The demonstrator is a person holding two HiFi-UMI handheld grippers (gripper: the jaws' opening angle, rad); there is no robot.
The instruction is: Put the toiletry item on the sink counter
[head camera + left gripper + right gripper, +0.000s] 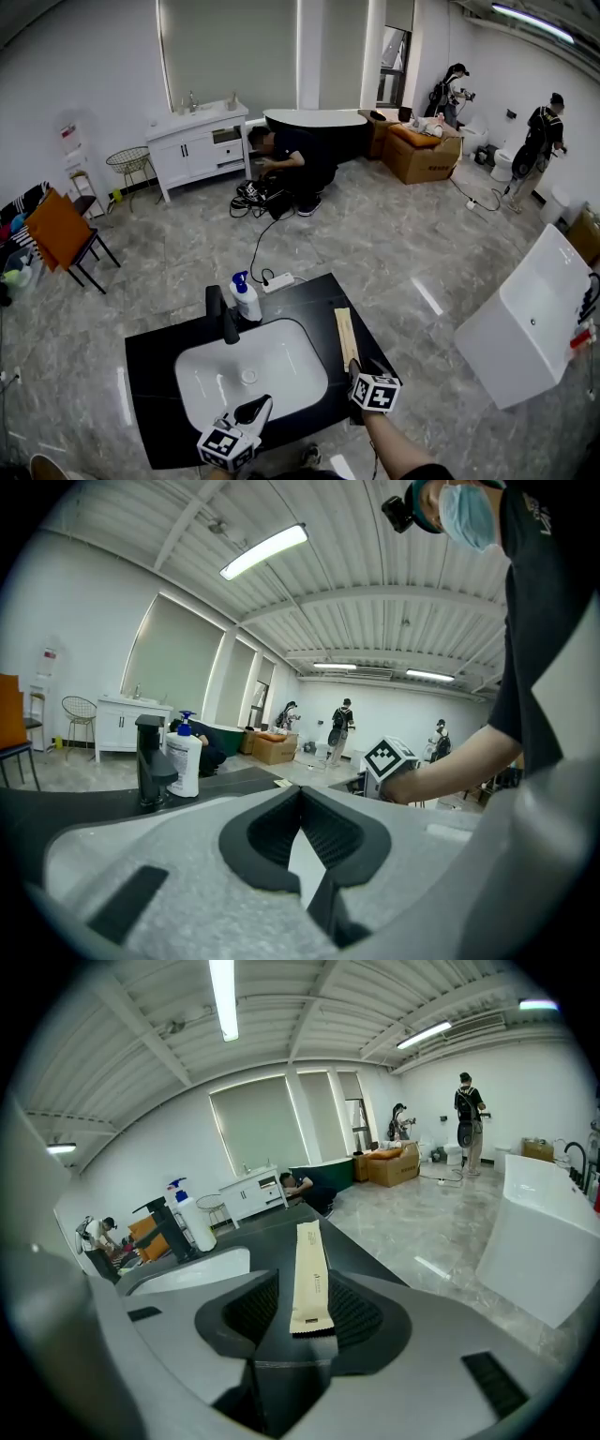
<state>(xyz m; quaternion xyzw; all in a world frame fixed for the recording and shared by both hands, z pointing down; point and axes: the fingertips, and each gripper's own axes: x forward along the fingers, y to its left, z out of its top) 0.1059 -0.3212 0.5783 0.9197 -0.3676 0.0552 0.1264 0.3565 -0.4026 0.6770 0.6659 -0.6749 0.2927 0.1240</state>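
- Black stone sink counter [155, 375] stands on a grey marble-look floor in a wide showroom; a white basin [202, 367] is sunk in its middle.
- Right gripper [307, 1283] has its jaws spread wide. The near end of the toiletry item [307, 1269], a long beige sachet, shows between them, and neither pad presses on it.
- From the head view the sachet lies flat on the counter's right strip, between the basin's rim and the right edge, running lengthwise from the near edge toward the far one.
- Left gripper [300, 789] has its jaws clenched tip to tip on nothing. It hangs over the near edge of the counter, at the basin's near rim, with the right gripper's marker cube [389, 758] to its right.
- A black faucet [222, 314] rises at the basin's far rim, and a white pump bottle [247, 298] with a blue head stands just beside it toward the far edge. Both are well apart from the sachet, across the basin's corner.
- Beyond the far edge a white power strip [278, 281] lies on the floor, its cable running to a crouching person [291, 164].
- Farther off are a white vanity cabinet [197, 145], a black bathtub [314, 124], a cardboard box [422, 155] and an orange chair [61, 234] at the left.
- To the counter's right stands a white tub [530, 319].
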